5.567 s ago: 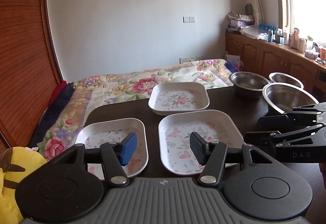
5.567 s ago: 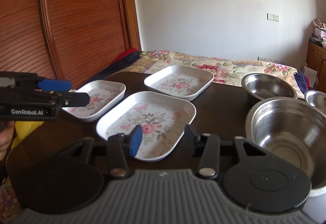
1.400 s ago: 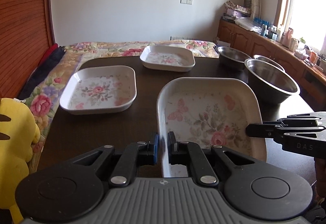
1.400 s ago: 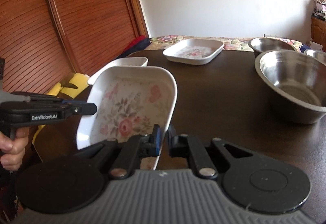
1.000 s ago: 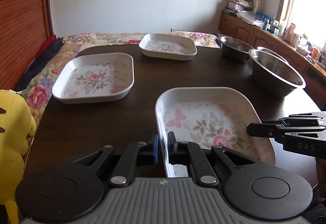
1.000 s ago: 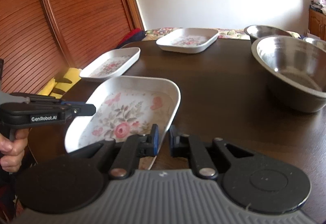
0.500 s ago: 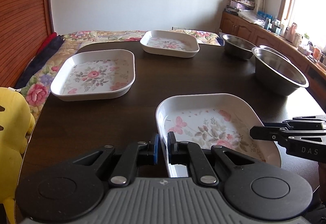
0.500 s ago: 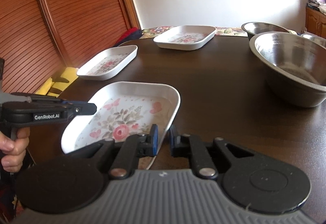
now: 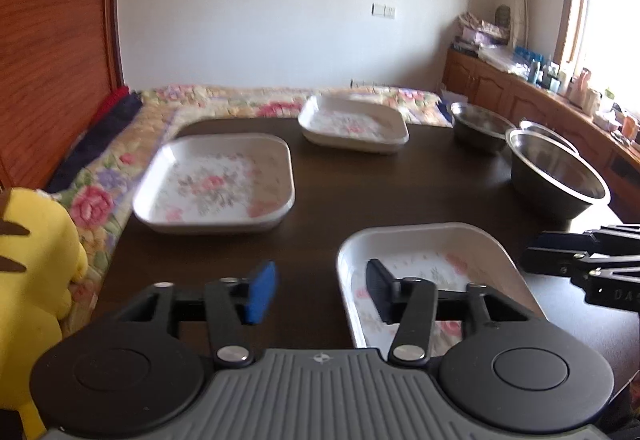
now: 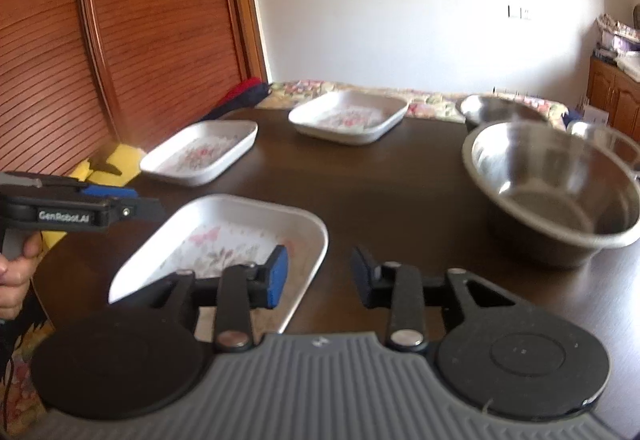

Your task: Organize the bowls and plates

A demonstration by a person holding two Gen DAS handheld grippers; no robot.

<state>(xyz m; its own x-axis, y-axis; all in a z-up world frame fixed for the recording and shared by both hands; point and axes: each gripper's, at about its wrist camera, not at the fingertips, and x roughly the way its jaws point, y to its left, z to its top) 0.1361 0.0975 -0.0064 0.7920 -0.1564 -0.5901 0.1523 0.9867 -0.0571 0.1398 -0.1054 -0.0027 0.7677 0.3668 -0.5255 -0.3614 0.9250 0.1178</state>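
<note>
Dark wooden table [image 9: 360,191], three floral plates, three steel bowls; both my grippers empty.

Left wrist view, blurred: my left gripper [image 9: 320,290] has its jaws spread, straddling the left rim of the nearest plate [image 9: 432,252], whose near end hides behind the fingers; two more white rounded-rectangle plates lie beyond. Right wrist view: my right gripper [image 10: 318,274] is likewise spread across that plate's right rim; the large steel bowl [image 10: 552,187] gleams, a third bowl's edge cut off.
</note>
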